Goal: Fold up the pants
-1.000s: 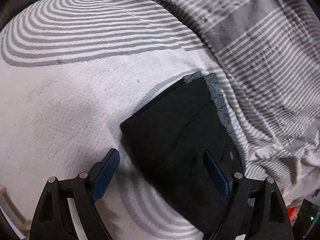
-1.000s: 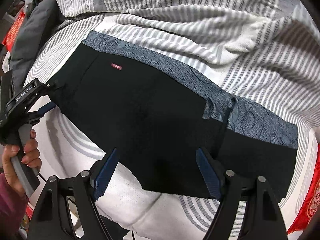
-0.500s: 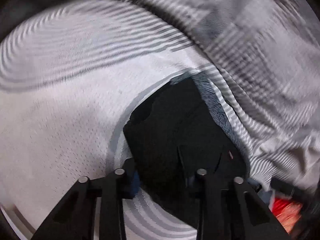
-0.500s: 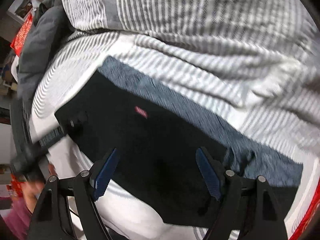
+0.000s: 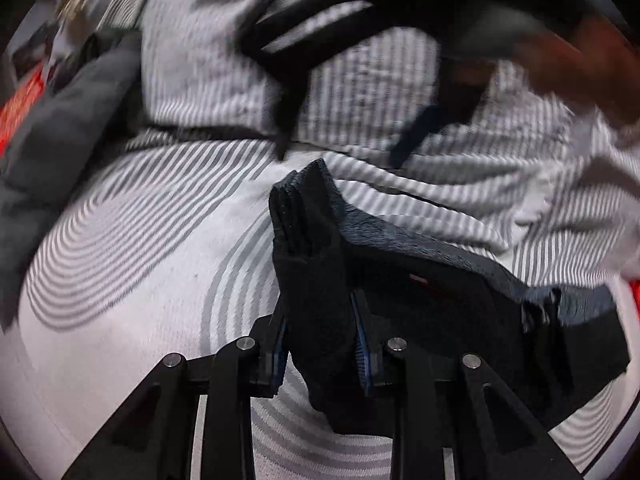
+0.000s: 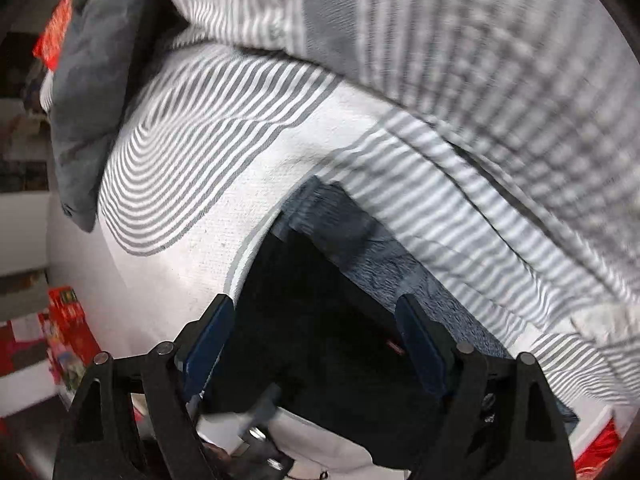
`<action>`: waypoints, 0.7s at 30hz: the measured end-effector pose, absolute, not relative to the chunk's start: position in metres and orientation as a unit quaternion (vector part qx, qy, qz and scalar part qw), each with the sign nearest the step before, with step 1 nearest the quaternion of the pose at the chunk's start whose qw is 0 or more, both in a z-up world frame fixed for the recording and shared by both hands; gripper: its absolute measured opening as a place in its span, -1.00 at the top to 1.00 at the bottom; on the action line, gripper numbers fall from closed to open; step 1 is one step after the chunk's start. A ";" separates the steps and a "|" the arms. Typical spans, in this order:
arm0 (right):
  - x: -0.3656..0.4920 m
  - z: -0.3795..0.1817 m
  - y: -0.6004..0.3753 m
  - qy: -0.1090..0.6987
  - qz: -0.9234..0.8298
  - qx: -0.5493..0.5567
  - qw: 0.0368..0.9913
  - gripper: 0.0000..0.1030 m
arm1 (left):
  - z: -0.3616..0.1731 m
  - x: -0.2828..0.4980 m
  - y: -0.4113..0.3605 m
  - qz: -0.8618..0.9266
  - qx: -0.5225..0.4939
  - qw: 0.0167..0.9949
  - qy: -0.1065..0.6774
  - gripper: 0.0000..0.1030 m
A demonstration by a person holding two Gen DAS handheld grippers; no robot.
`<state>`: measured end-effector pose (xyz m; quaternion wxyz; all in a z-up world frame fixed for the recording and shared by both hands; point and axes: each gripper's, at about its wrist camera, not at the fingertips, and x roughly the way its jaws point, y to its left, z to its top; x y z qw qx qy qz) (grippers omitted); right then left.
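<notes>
Black pants [image 5: 440, 292] with a blue-grey patterned band lie folded on the white and grey striped bed sheet [image 5: 132, 280]. My left gripper [image 5: 320, 340] is shut on one end of the pants and lifts that end up off the bed. The right gripper shows blurred at the top of the left wrist view [image 5: 340, 140], open, above the bed. In the right wrist view my right gripper [image 6: 316, 344] is open and hovers over the pants [image 6: 320, 336], not touching them. Part of the left gripper [image 6: 256, 412] shows below the pants' near edge.
A striped grey and white duvet [image 6: 480, 80] is heaped along the far side of the pants. A dark grey pillow [image 6: 92, 92] lies at the far left. Red boxes [image 6: 68, 320] stand beside the bed.
My left gripper has shut on the end of the pants and raised it. My right gripper has swung left along the pants and stays open.
</notes>
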<state>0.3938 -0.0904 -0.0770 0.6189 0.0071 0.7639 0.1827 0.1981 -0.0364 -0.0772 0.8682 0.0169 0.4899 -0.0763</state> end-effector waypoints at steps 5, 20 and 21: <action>0.398 -0.099 -0.063 0.793 0.159 -0.053 0.585 -0.68 | -0.071 0.196 -0.043 -0.085 0.030 0.872 0.482 0.43; 0.376 -0.115 -0.089 0.795 0.167 0.019 0.582 0.62 | -0.058 0.188 -0.049 -0.107 0.031 0.874 0.472 0.43; 0.372 -0.106 -0.100 0.785 0.174 0.042 0.593 0.63 | -0.053 0.187 -0.051 -0.111 0.033 0.876 0.468 0.43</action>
